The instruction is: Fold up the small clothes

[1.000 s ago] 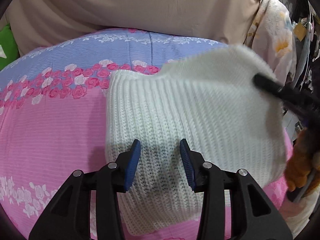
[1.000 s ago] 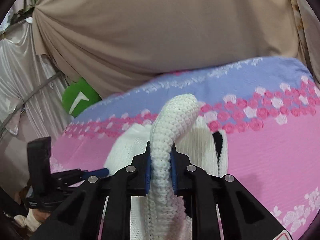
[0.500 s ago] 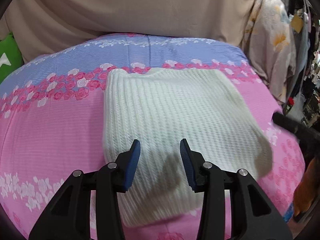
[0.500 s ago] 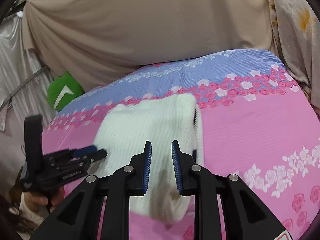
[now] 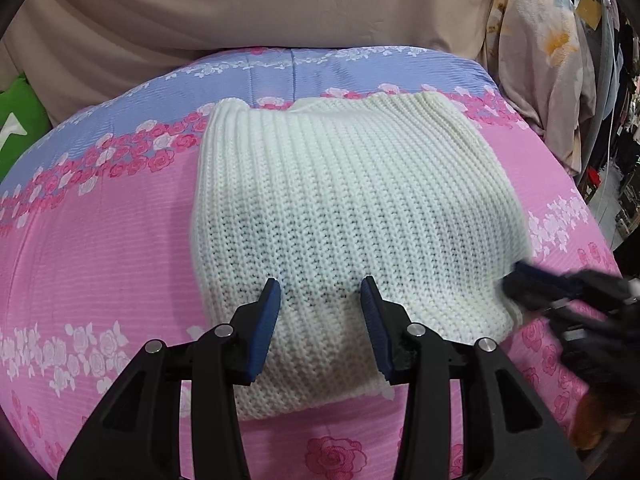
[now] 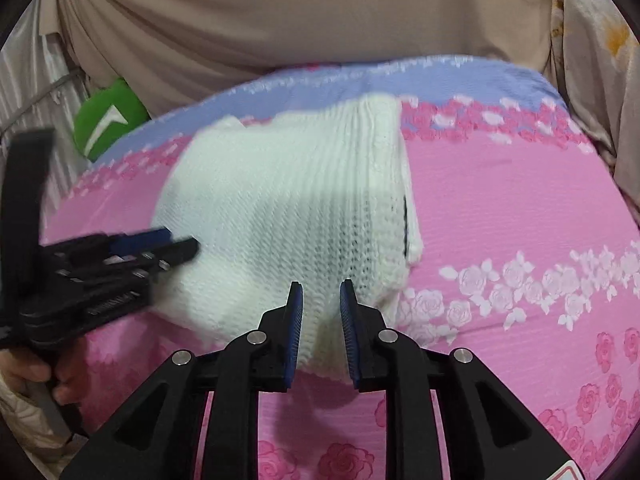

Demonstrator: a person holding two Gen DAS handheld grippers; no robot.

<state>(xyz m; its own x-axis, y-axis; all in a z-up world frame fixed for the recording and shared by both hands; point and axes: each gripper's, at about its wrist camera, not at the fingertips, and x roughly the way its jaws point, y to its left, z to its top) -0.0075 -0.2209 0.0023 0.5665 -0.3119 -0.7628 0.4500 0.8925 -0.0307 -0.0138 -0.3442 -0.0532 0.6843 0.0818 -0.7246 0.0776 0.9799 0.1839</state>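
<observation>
A white ribbed knit garment point(image 5: 344, 216) lies folded flat on the pink and blue flowered bedsheet point(image 5: 100, 240). My left gripper point(image 5: 320, 286) hangs open over the garment's near edge, its blue pads apart with only knit showing below them. In the right wrist view the garment point(image 6: 288, 208) fills the middle, and my right gripper point(image 6: 321, 290) hovers at its near corner. Its jaws are closing with a narrow gap, and the pads press on nothing. Each gripper shows in the other's view: the right gripper point(image 5: 536, 280) at the garment's right corner, the left gripper point(image 6: 160, 246) at its left side.
A beige curtain point(image 5: 240, 12) hangs behind the bed. A green cushion point(image 6: 108, 120) sits at the far left. Pale flowered cloth point(image 5: 536, 64) hangs at the right, with clutter beyond it. A hand point(image 6: 28, 368) holds the left gripper's handle.
The right gripper let go of the knit fold it held up. The fold dropped flat onto the garment. The right gripper then sank to the garment's near corner, and the left gripper shifted slightly.
</observation>
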